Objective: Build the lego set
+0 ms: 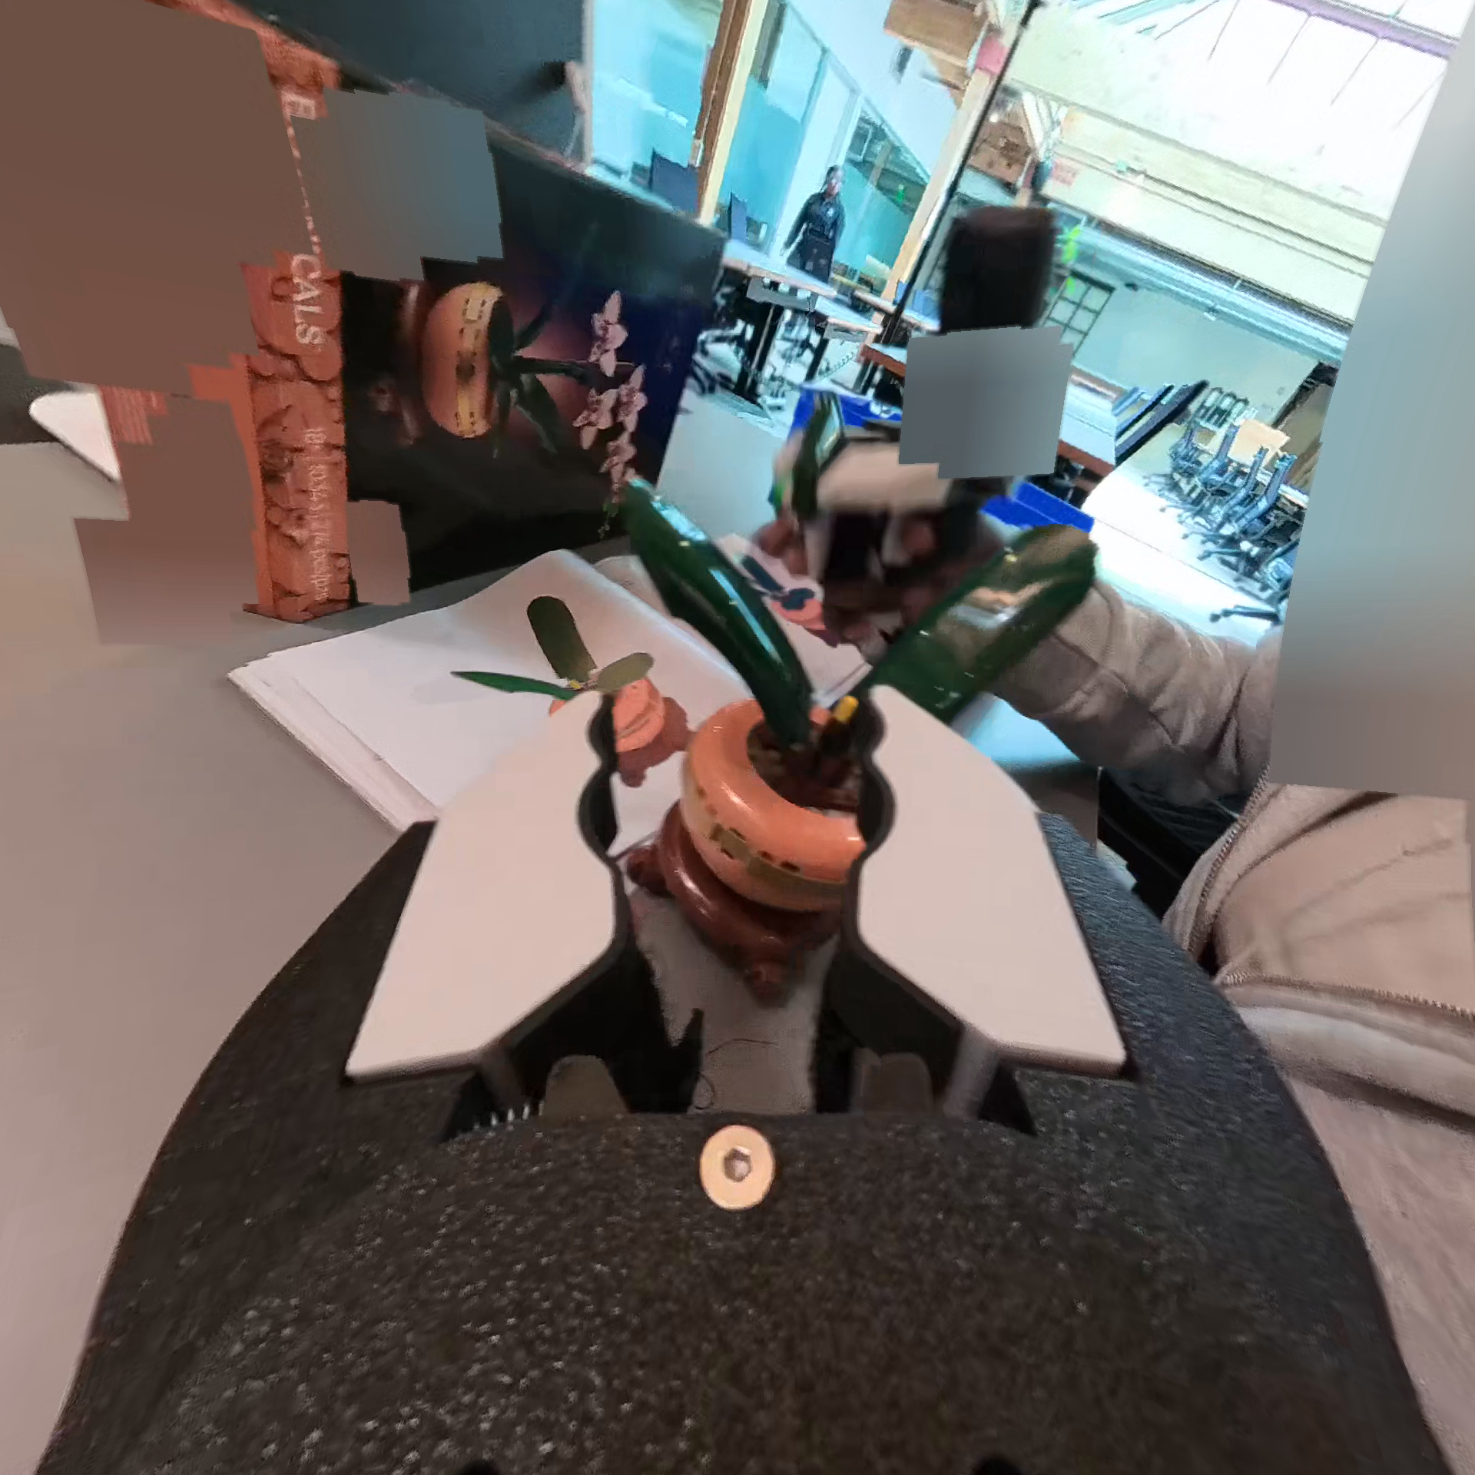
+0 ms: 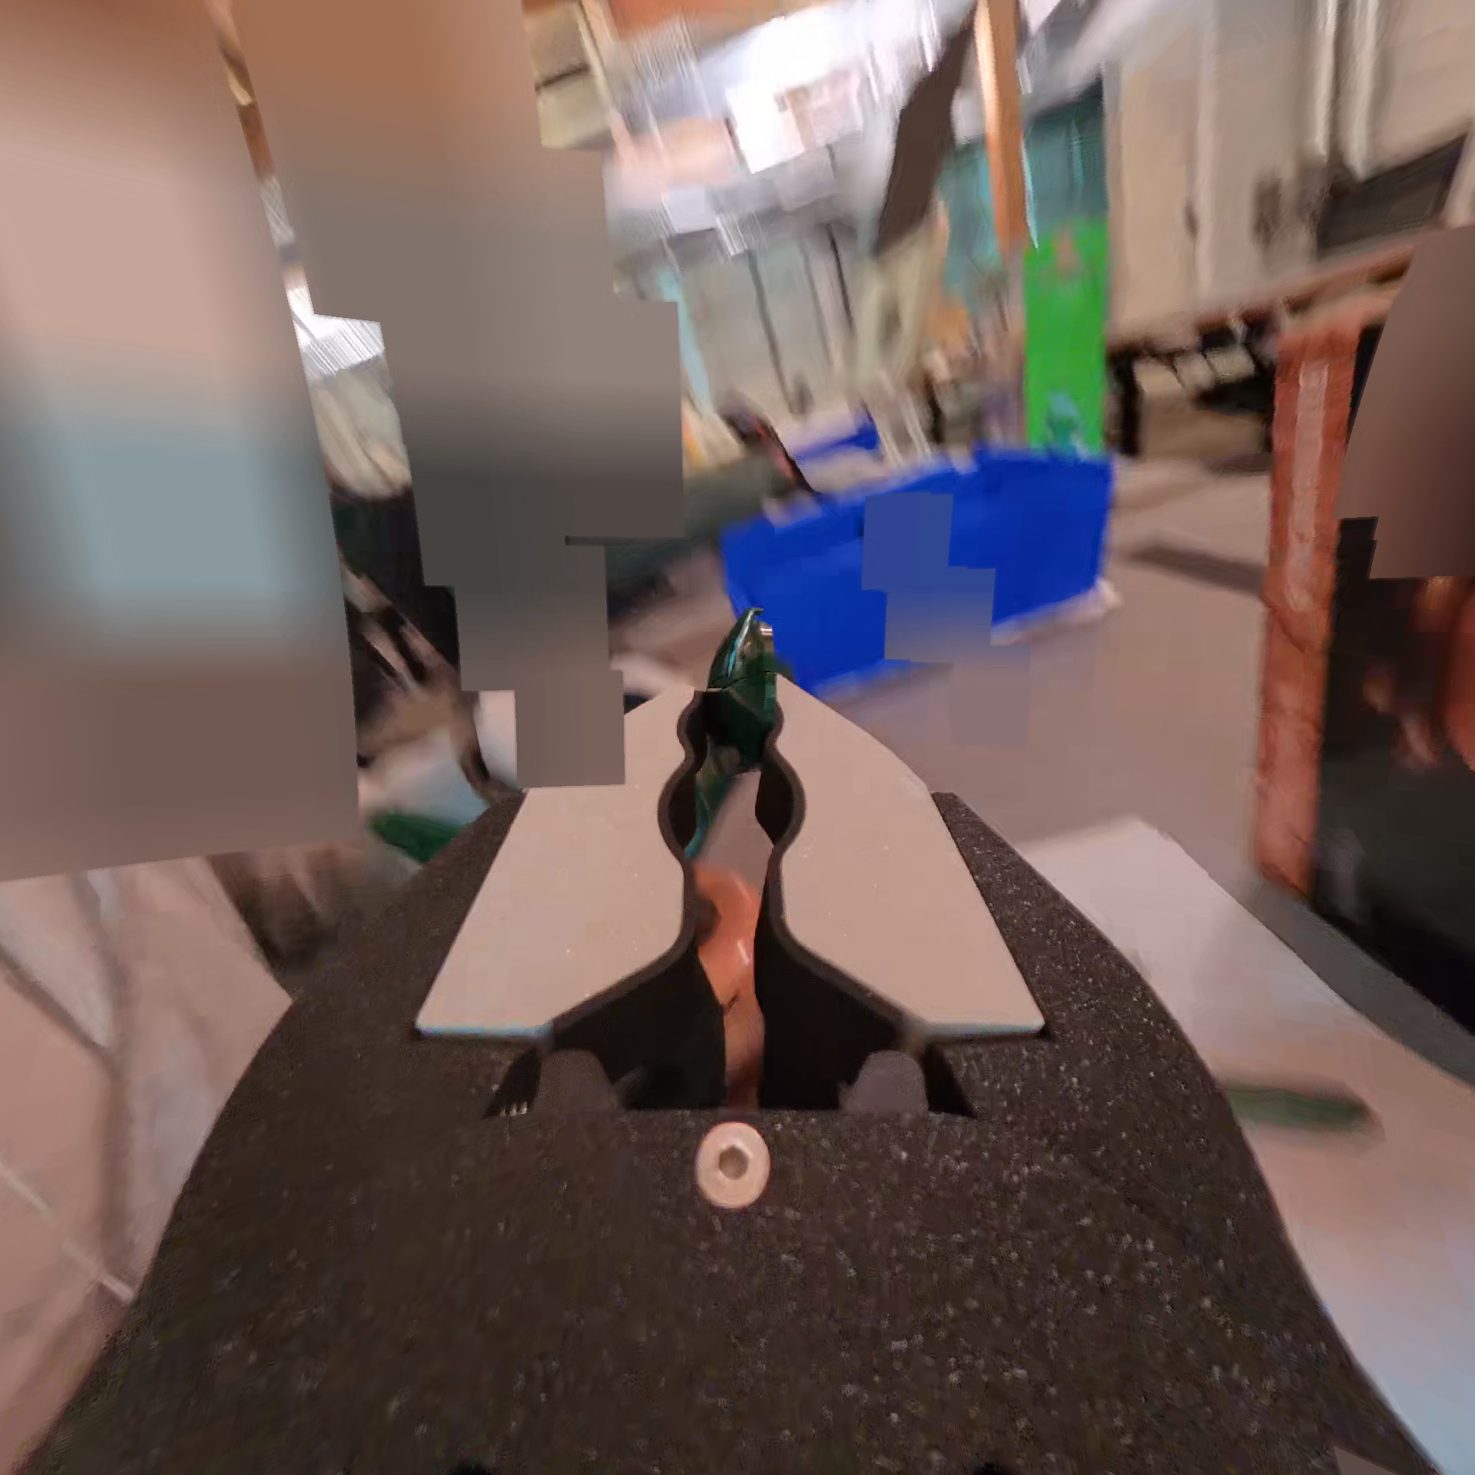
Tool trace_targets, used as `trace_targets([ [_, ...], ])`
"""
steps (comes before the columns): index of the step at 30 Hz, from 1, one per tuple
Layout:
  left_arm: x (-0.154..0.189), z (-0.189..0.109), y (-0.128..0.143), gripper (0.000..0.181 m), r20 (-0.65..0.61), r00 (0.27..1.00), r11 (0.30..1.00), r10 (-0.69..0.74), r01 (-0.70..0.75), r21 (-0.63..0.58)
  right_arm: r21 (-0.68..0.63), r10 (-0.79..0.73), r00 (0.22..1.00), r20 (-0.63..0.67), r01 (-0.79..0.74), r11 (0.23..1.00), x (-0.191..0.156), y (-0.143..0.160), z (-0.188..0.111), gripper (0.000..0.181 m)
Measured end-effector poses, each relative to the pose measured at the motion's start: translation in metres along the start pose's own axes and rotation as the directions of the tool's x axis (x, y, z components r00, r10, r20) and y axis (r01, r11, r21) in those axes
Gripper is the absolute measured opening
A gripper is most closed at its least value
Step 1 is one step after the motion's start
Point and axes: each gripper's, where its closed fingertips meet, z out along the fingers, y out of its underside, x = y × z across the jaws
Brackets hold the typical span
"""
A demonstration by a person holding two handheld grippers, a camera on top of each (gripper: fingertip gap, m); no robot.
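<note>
The lego pot [image 1: 766, 822] is orange and tan on a brown base, tilted, with two dark green leaves [image 1: 718, 614] rising from its soil. My left gripper [image 1: 738, 718] is shut on the pot, a finger on each side of it. My right gripper [image 2: 738, 702] is shut on a small dark green leaf piece [image 2: 738, 686] that sticks out past its fingertips. In the left wrist view the right gripper [image 1: 846, 511] shows blurred, just behind and above the pot's leaves. The pot also shows orange below the right fingers [image 2: 730, 942].
An open instruction booklet [image 1: 415, 718] lies on the grey table behind the pot. The lego box [image 1: 495, 383] stands behind it. A loose green leaf [image 2: 1293, 1109] lies on the booklet. Blue bins [image 2: 1038, 543] stand farther off. A person's sleeve [image 1: 1117, 702] is at the right. My right fingertips sit around 10 centimetres from my left ones.
</note>
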Motion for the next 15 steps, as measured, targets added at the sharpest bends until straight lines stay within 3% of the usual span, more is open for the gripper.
trace_targets([
  [2,0.025,0.005,0.013,0.075,-0.025,0.991,0.991,0.129,-0.129,0.022,0.187,0.096,0.980,0.172,-0.128,0.974,-0.008,-0.036,0.005,0.009],
  [5,0.035,0.020,0.043,0.085,0.028,0.941,0.936,0.337,-0.332,-0.118,0.206,0.174,0.923,0.342,-0.255,0.945,-0.016,-0.044,0.026,0.009],
  [8,0.027,0.022,0.047,0.086,0.117,0.918,0.911,0.379,-0.348,-0.223,0.092,0.212,0.935,0.283,-0.247,0.965,-0.011,-0.026,0.042,0.009],
  [11,0.017,0.011,0.045,0.075,0.174,0.936,0.934,0.305,-0.257,-0.249,-0.060,0.127,0.981,0.144,-0.120,0.991,0.003,-0.001,0.031,0.009],
  [15,0.018,0.010,0.052,0.060,0.162,0.959,0.941,0.234,-0.181,-0.287,-0.388,-0.047,0.997,0.057,0.065,0.920,0.015,0.043,0.011,0.009],
])
